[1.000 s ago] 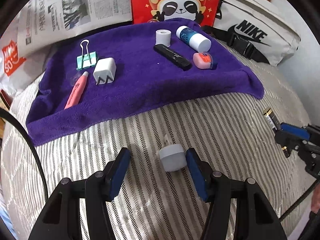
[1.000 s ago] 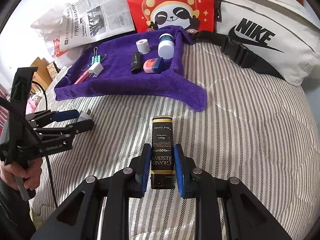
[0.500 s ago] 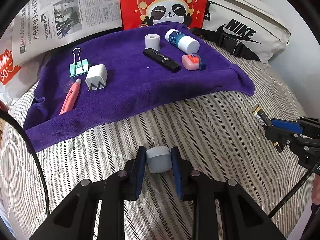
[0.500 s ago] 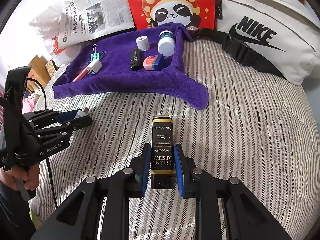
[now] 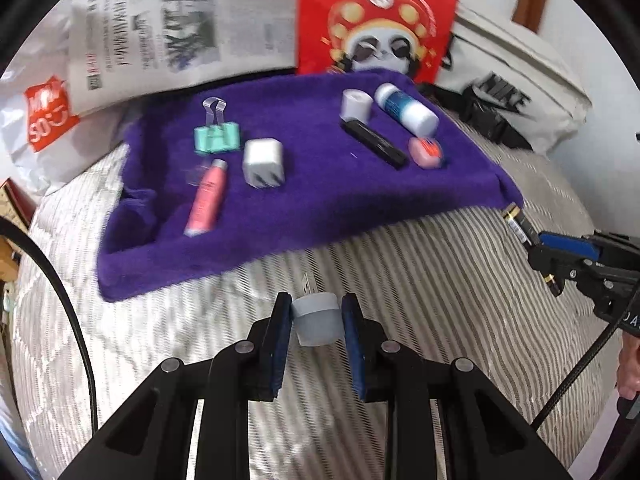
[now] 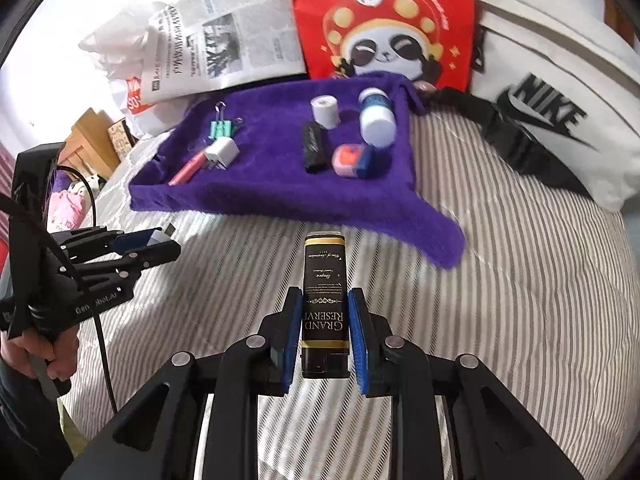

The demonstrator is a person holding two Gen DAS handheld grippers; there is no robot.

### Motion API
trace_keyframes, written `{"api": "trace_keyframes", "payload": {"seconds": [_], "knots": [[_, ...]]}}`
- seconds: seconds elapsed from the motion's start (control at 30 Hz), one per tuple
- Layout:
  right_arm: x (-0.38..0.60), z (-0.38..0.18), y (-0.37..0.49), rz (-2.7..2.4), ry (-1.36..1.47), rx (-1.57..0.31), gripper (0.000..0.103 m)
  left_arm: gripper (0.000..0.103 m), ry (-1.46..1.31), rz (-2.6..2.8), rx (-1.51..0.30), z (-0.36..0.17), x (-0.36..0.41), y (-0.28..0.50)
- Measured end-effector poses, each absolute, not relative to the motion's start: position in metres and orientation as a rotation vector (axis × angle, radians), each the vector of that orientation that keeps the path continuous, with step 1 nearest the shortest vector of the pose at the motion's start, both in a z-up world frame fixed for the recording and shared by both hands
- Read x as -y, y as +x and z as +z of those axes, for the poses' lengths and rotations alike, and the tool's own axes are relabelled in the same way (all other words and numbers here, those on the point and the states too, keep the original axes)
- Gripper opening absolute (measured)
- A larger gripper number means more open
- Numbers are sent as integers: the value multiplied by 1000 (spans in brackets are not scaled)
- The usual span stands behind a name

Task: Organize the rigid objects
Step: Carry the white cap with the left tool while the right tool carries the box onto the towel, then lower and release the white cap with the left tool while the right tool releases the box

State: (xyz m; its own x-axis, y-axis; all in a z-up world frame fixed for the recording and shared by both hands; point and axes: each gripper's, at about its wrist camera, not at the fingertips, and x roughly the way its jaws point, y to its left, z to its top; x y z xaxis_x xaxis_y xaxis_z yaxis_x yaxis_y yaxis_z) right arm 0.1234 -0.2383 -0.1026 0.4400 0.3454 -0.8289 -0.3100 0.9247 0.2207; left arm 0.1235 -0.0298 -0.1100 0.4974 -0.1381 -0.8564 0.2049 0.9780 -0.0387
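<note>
clip [image 5: 216, 137] 1 | plug [image 5: 263, 162] 1 | pink tube [image 5: 207, 198] 1 | roll [image 5: 355, 104] 1 | bottle [image 5: 406, 109] 1 | black stick [image 5: 374, 143] 1 | eraser [image 5: 426, 151] 1 | towel [image 5: 320, 200] 1 | tongs: left [image 5: 316, 312], right [image 6: 324, 316] 2

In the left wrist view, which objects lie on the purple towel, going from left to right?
Pink tube → green binder clip → white charger → white roll → black stick → white-and-blue bottle → pink eraser.

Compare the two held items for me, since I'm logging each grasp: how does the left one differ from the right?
The grey USB adapter in the left tool is short, stubby and pale, while the black lighter in the right tool is long, slim and dark with gold lettering. The adapter barely passes the fingertips, a metal plug at its front; the lighter reaches well beyond them. Both are gripped by their sides, above the striped bedding, pointing toward the purple towel.
</note>
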Motion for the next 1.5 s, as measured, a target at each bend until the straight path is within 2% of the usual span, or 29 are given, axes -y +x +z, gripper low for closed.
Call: {"api": "trace_keyframes", "payload": {"seconds": [0.47, 0.73, 1.13, 1.5], "knots": [[195, -78, 191, 469, -13, -993, 23, 24, -13, -177, -997, -81, -18, 179], [167, -98, 227, 498, -39, -1043, 23, 24, -34, -189, -1035, -97, -20, 211], [139, -136, 259, 512, -92, -1117, 23, 24, -77, -182, -1069, -114, -40, 219], [138, -137, 258, 525, -112, -1094, 24, 24, -70, -218, -1084, -125, -33, 221]]}}
